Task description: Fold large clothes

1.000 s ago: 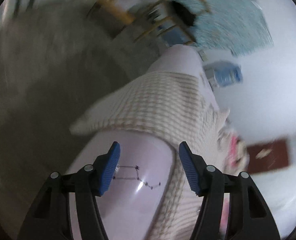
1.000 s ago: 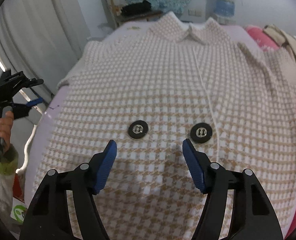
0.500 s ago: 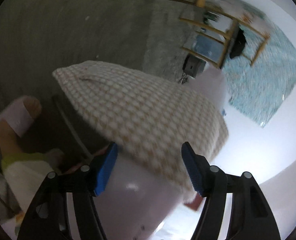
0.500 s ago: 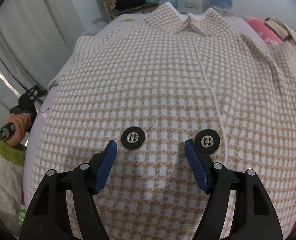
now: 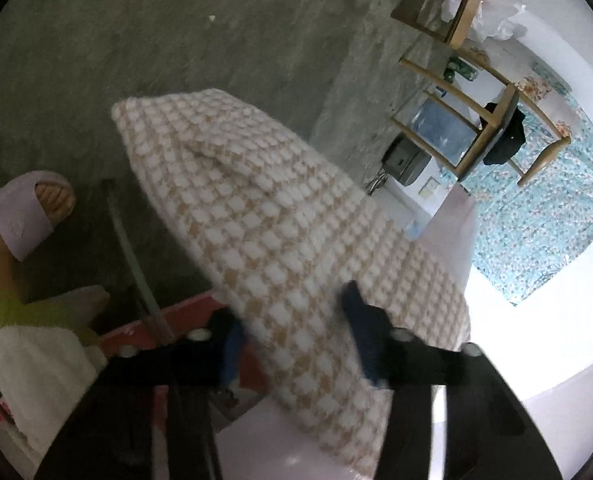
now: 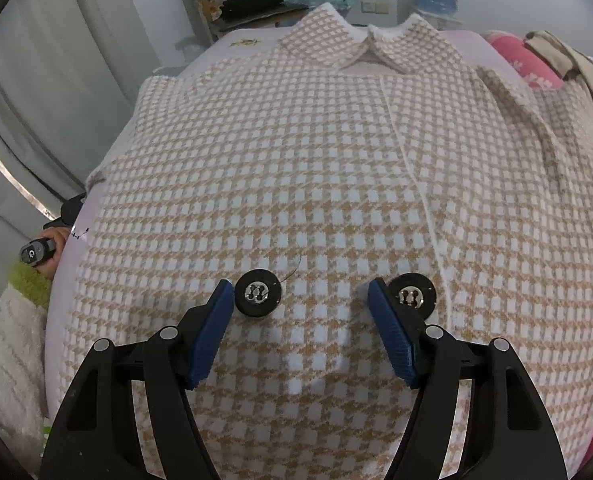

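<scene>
my left claw point(image 5: 296, 336) has just been closing around the sleeve point(image 5: 264, 220) hanging off the bed's point(image 6: 62, 280) left edge, while my right claw point(image 6: 300, 320) hovers spread over the checked cardigan point(image 6: 336, 168) lying flat, near two black buttons point(image 6: 258, 293).

**Soft daylight, one blurred view**

We see the left wrist view smeared by motion, its gripper fingers point(image 5: 360, 332) blurred, white wall point(image 5: 536, 344) blown out. Our right view is sharp, evenly lit; fisheye edges bend darkly.
</scene>
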Demonstrator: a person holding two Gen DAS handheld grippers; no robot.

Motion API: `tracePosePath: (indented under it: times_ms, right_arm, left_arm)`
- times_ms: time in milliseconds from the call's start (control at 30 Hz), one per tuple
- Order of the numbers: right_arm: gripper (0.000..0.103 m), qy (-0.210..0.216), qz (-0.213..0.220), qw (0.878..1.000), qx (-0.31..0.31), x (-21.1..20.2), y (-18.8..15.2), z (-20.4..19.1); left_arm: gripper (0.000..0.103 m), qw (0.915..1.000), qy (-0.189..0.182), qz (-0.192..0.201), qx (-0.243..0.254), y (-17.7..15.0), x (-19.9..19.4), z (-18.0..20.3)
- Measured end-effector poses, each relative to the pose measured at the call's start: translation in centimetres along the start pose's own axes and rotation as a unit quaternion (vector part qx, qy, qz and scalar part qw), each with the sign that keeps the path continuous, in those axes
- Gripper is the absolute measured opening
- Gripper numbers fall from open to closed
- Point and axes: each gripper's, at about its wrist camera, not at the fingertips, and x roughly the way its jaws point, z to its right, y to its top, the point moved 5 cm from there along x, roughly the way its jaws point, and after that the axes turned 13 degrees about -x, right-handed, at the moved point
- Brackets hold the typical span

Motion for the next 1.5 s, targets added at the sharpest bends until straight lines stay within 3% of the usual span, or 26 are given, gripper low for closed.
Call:
tracePosePath:
  times_ms: [67, 133, 200, 233, 300, 367, 400, 433, 467, 500, 533, 567, 667, 733, 767, 800, 833, 867, 933, 967, 1033, 1100, 1167, 1333, 1433, 1500]
  right_arm:
    - [0.065, 0.001, 0.001, 1.000, 0.004, -0.1, -0.1, 0.1]
    - [0.064, 0.003, 0.003, 1.000, 0.006, -0.3, -0.2, 0.3]
    - [0.064, 0.004, 0.006, 1.000, 0.006, -0.5, -0.2, 0.3]
    - [0.063, 0.003, 0.008, 1.000, 0.006, -0.6, -0.2, 0.3]
    - [0.063, -0.001, 0.012, 1.000, 0.004, -1.1, -0.3, 0.4]
    - [0.063, -0.010, 0.020, 1.000, 0.000, -1.7, -0.2, 0.5]
    - [0.063, -0.012, 0.024, 1.000, 0.001, -2.0, -0.2, 0.6]
    - [0.063, -0.012, 0.027, 1.000, 0.002, -2.2, -0.2, 0.7]
    - [0.063, -0.011, 0.032, 0.999, 0.005, -2.6, -0.3, 1.0]
    - [0.063, -0.013, 0.036, 0.999, 0.008, -2.9, -0.3, 1.2]
    - [0.063, -0.015, 0.039, 0.999, 0.012, -3.2, -0.4, 1.5]
    - [0.063, -0.017, 0.042, 0.999, 0.015, -3.6, -0.5, 1.6]
    - [0.063, -0.026, 0.052, 0.998, 0.027, -4.9, -1.0, 2.5]
    - [0.065, -0.032, 0.058, 0.997, 0.037, -5.8, -1.7, 3.1]
    - [0.065, -0.035, 0.059, 0.997, 0.041, -6.1, -2.0, 3.3]
    - [0.065, -0.038, 0.059, 0.996, 0.047, -6.4, -2.4, 3.7]
    - [0.066, -0.040, 0.058, 0.996, 0.053, -6.6, -2.9, 4.1]
    - [0.066, -0.041, 0.055, 0.996, 0.059, -6.7, -3.3, 4.4]
    - [0.070, -0.040, 0.047, 0.996, 0.070, -6.4, -3.9, 5.1]
    - [0.071, -0.036, 0.040, 0.996, 0.078, -6.2, -4.5, 5.5]
    - [0.072, -0.032, 0.028, 0.995, 0.088, -5.9, -5.3, 6.1]
    - [0.072, -0.029, 0.019, 0.995, 0.097, -5.6, -5.8, 6.7]
    - [0.072, -0.024, 0.018, 0.994, 0.105, -5.5, -5.9, 7.3]
    - [0.072, 0.018, 0.041, 0.991, 0.127, -6.6, -3.9, 9.0]
    - [0.072, 0.040, 0.066, 0.988, 0.135, -8.1, -1.0, 10.6]
    - [0.072, 0.054, 0.084, 0.985, 0.139, -9.1, 1.5, 11.7]
  left_arm:
    - [0.019, 0.9996, -0.004, 0.024, 0.014, 0.0, -0.5, 1.0]
    - [0.015, 0.9976, 0.004, 0.054, 0.043, -0.3, -1.2, 2.3]
    - [0.014, 0.9881, 0.024, 0.113, 0.102, -1.3, -3.0, 4.4]
    - [0.013, 0.9796, 0.035, 0.144, 0.137, -2.1, -4.0, 5.6]
    - [0.013, 0.9471, 0.055, 0.217, 0.230, -5.5, -6.4, 9.0]
    - [0.013, 0.8985, 0.067, 0.279, 0.332, -10.7, -8.1, 12.3]
    - [0.013, 0.8698, 0.071, 0.303, 0.383, -13.6, -8.5, 13.7]
    - [0.013, 0.8339, 0.076, 0.326, 0.439, -17.1, -8.7, 15.0]
    - [0.013, 0.7885, 0.080, 0.343, 0.504, -21.5, -8.5, 16.1]
    - [0.013, 0.7502, 0.082, 0.346, 0.557, -25.5, -7.9, 16.7]
    - [0.013, 0.7174, 0.083, 0.342, 0.601, -29.0, -7.1, 16.7]
    - [0.013, 0.6774, 0.089, 0.330, 0.652, -33.3, -5.7, 16.3]
    - [0.015, 0.5884, 0.113, 0.281, 0.750, -41.8, -1.4, 13.3]
    - [0.017, 0.5510, 0.131, 0.237, 0.789, -44.8, 1.5, 10.2]
    - [0.026, 0.5376, 0.145, 0.205, 0.805, -45.8, 3.4, 7.9]
    - [0.035, 0.5328, 0.156, 0.183, 0.811, -46.0, 4.6, 6.3]
    - [0.055, 0.5305, 0.172, 0.161, 0.814, -45.7, 6.0, 4.5]
    - [0.068, 0.5319, 0.198, 0.144, 0.811, -44.7, 7.4, 2.2]
    - [0.069, 0.5420, 0.239, 0.111, 0.798, -42.6, 9.5, -0.7]
    - [0.069, 0.5518, 0.261, 0.098, 0.786, -40.8, 10.4, -2.4]
    - [0.069, 0.5570, 0.290, 0.111, 0.770, -38.5, 10.9, -3.8]
    - [0.069, 0.5725, 0.288, 0.116, 0.759, -37.8, 10.1, -4.3]
    - [0.070, 0.5953, 0.261, 0.107, 0.753, -37.7, 8.7, -3.9]
    - [0.070, 0.5998, 0.243, 0.170, 0.743, -36.4, 5.3, -0.9]
    - [0.070, 0.6078, 0.239, 0.196, 0.731, -36.0, 4.3, 0.7]
    - [0.070, 0.6078, 0.247, 0.222, 0.721, -35.1, 3.9, 1.6]
